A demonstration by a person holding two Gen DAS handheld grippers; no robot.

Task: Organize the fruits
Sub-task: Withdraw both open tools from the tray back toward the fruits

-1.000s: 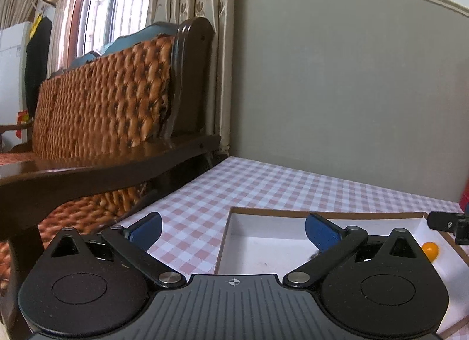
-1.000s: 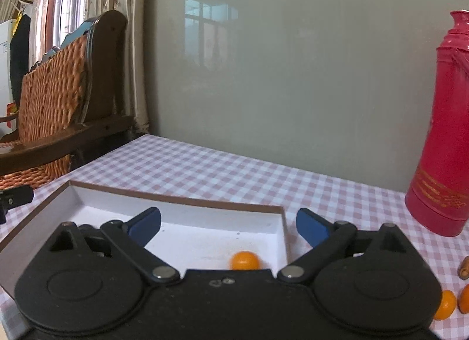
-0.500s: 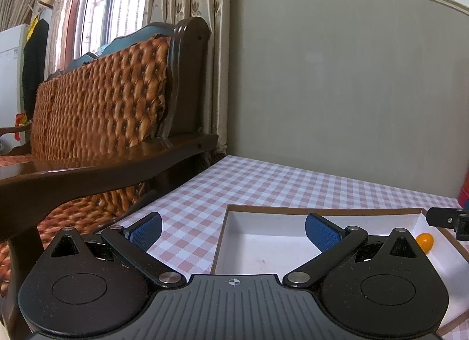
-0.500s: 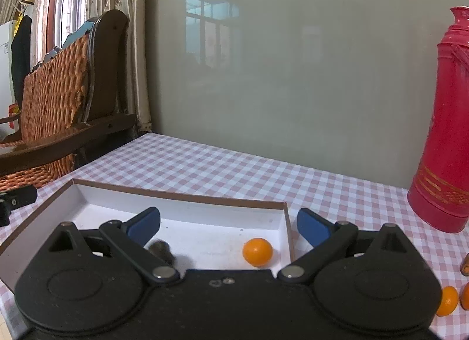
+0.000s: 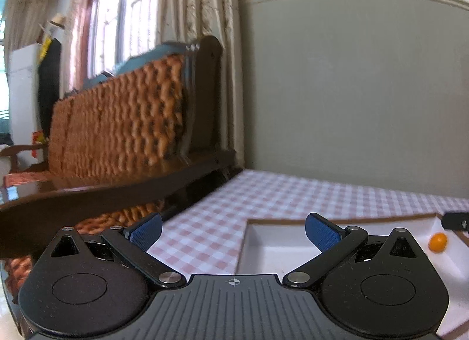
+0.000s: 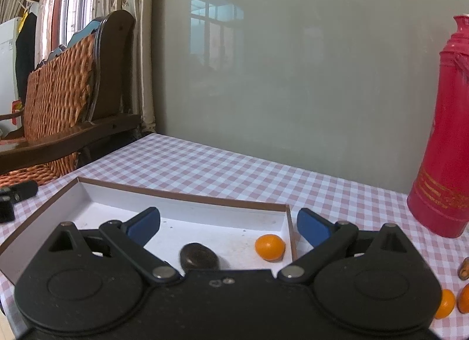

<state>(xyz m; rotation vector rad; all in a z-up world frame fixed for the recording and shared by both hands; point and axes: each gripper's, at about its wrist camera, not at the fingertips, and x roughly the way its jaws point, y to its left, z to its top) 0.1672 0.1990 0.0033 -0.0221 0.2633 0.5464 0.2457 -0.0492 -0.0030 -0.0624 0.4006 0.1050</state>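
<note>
The white box [image 6: 187,224] lies on the checked bench [image 6: 222,173]. Inside it, an orange fruit [image 6: 270,247] rests near its right wall, and a dark fruit [image 6: 198,256] sits to the left of the orange one. Over the box, the right hand-held gripper [image 6: 228,224] is spread and empty. The left hand-held gripper [image 5: 233,230] is spread over the box's left edge. More orange fruits [image 6: 445,303] lie right of the box, beside a red flask [image 6: 448,135].

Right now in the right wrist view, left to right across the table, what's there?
Left gripper tip → dark fruit in the white tray → orange fruit → red thermos.
</note>
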